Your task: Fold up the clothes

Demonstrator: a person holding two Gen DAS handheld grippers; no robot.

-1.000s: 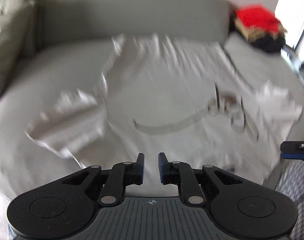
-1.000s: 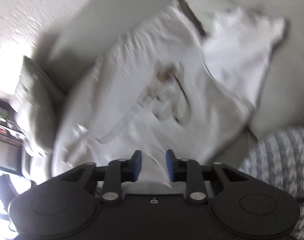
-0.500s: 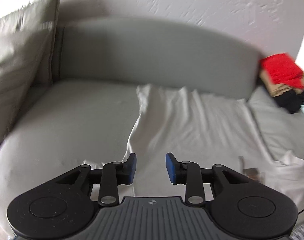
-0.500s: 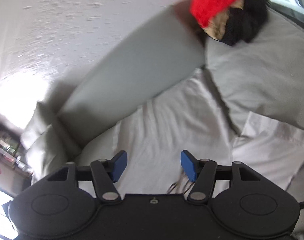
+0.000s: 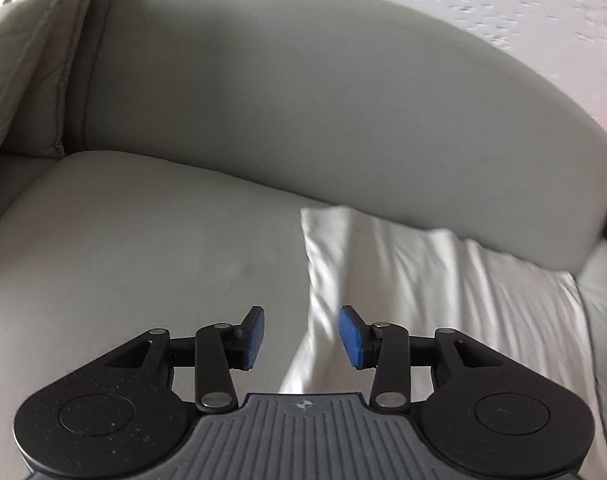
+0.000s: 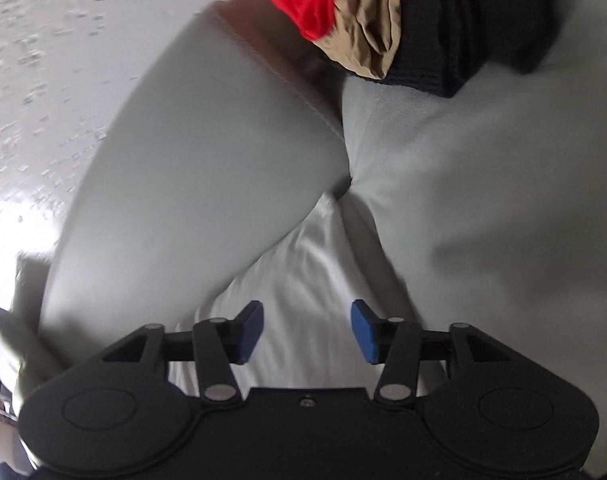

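Left wrist view: looks forward past spread fingers (image 5: 255, 338), low and close over sofa seat (image 5: 143, 240), facing backrest (image 5: 323, 120) beyond fingertips. Right wrist view: rolled, close, backrest (image 6: 207, 184) left of fingers (image 6: 363, 332). Shared: white garment (image 5: 443, 292) (image 6: 303, 280) beyond fingertips, backrest.

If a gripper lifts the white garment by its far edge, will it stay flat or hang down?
The white garment will probably hang limp: it is thin and already wrinkled. It likely slides easily on the smooth sofa seat.
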